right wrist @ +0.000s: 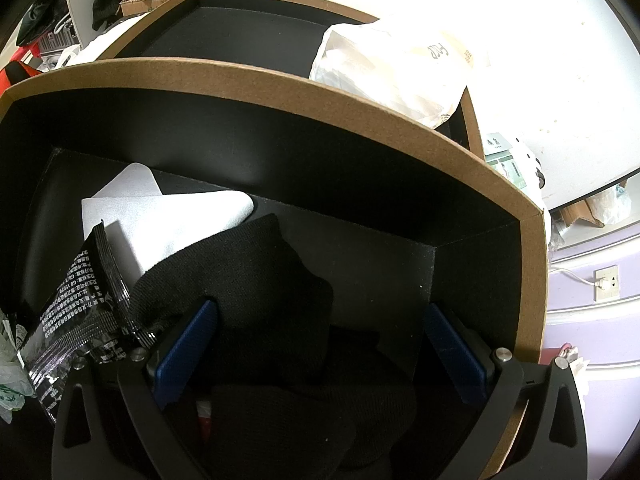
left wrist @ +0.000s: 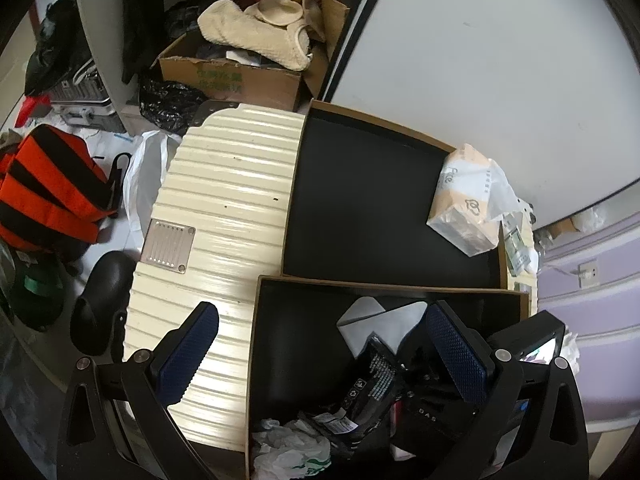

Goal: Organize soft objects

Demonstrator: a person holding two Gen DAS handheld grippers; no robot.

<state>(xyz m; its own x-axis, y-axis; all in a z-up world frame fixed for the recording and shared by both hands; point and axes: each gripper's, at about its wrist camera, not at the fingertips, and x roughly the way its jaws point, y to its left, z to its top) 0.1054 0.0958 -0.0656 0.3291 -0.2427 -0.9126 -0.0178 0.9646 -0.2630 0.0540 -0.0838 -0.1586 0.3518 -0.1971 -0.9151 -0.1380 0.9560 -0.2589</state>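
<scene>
Inside the near black box [right wrist: 532, 264], the right tongs [right wrist: 320, 344] are held spread over a black knit cloth [right wrist: 256, 280], pinching nothing. Left tongs [left wrist: 320, 356] are likewise spread and empty above that box.

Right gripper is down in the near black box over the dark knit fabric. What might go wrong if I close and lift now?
1. The black knit cloth presses against the glossy printed packet, so that may drag up with it.
2. The right gripper, jaws open, sits near the box wall; lifting could snag it.
3. The cloth blends into the black box floor, so the grasp may catch only a thin fold.
</scene>
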